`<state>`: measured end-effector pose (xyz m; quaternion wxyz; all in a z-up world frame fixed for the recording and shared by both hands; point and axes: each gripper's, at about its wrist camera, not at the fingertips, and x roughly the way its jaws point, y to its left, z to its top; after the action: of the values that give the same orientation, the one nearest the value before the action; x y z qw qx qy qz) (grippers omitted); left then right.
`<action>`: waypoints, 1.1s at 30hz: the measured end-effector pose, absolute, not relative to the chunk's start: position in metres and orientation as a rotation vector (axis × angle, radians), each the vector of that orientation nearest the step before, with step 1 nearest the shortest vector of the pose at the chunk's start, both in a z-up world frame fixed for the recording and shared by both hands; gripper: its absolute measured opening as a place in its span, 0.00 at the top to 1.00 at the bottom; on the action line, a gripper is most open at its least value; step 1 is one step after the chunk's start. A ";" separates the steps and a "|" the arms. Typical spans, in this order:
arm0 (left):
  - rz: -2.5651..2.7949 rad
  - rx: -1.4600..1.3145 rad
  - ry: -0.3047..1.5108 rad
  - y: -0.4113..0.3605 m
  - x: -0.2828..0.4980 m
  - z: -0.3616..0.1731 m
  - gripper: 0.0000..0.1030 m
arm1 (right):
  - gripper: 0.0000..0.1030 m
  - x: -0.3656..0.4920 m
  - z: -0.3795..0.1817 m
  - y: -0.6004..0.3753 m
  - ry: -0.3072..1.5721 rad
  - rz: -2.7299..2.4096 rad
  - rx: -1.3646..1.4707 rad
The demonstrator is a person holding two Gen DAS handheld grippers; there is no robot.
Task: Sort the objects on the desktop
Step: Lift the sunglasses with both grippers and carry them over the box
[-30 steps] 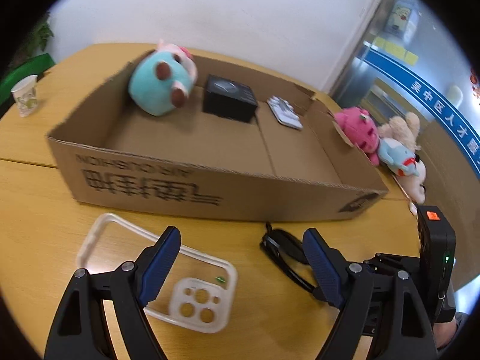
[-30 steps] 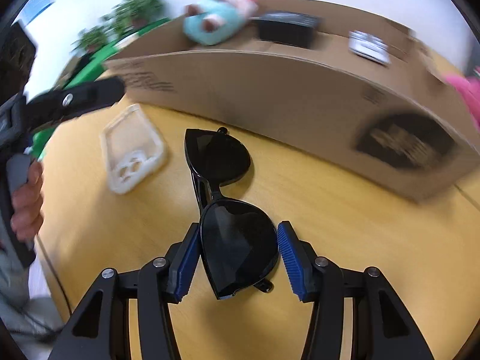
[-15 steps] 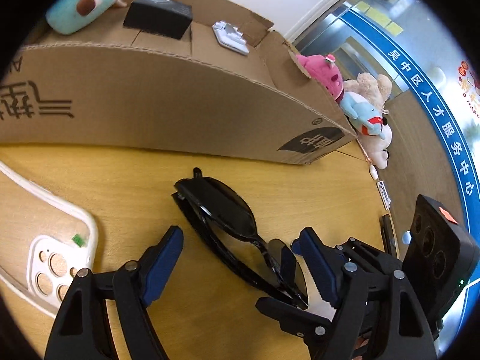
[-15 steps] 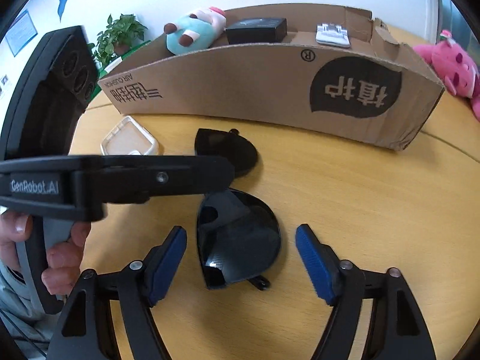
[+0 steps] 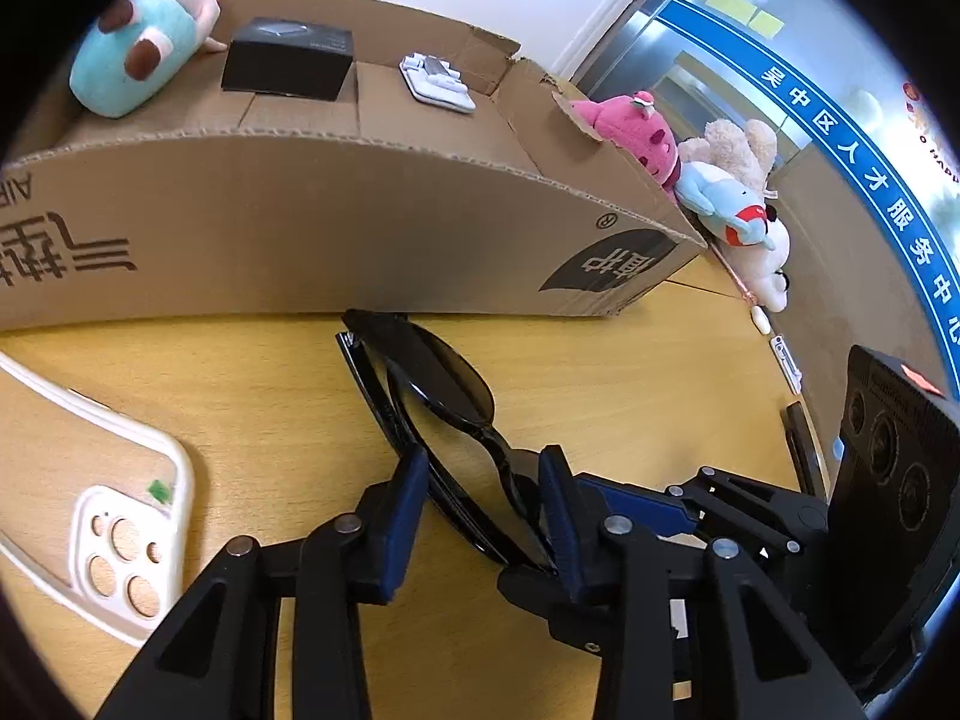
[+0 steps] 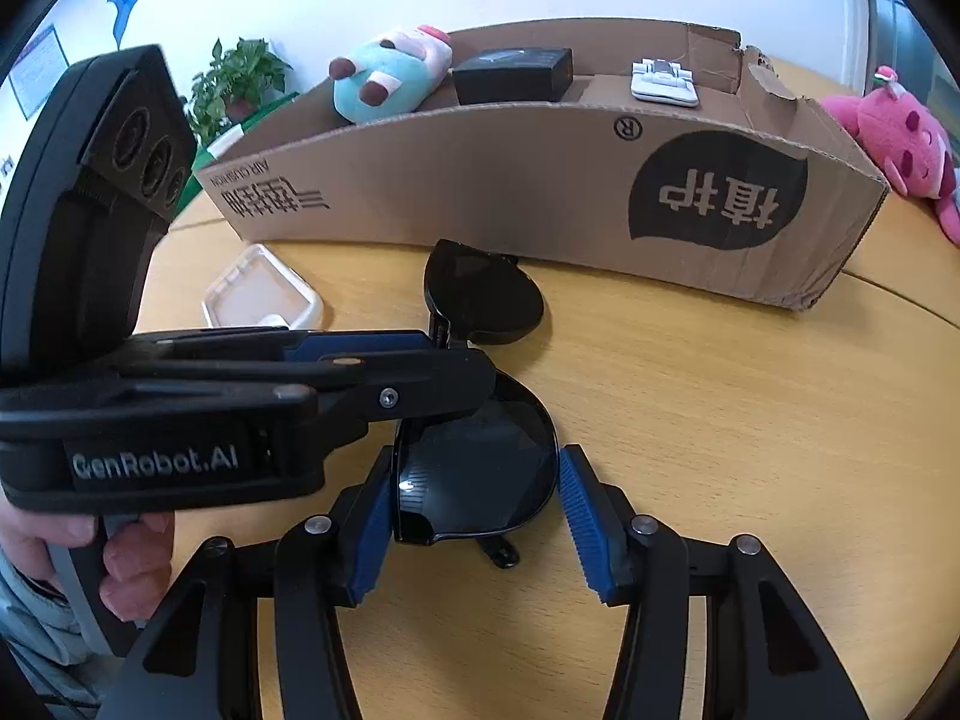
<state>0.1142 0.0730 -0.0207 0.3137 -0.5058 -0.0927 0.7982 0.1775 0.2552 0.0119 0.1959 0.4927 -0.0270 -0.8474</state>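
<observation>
Our left gripper is clamped on the bridge of the black plastic sunglasses, which lie on the round wooden table with their far lens just in front of the long brown cardboard box. Our right gripper stands spread around the near lens, its blue pads not pressing it. A clear phone case lies left of the sunglasses. Inside the box sit a teal plush toy, a black carton and a small white stand.

The left gripper is clamped tight, crossing in front of the right gripper, whose fingers stand spread apart.
</observation>
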 end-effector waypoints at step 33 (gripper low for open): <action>2.146 -1.093 -0.187 0.066 0.142 0.055 0.86 | 0.52 0.212 0.076 0.243 -0.104 -2.452 1.129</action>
<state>0.1423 0.0660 0.0553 0.3552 -0.4229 -0.0722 0.8305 0.2117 0.2434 0.0757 0.2183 0.4077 -0.0376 -0.8858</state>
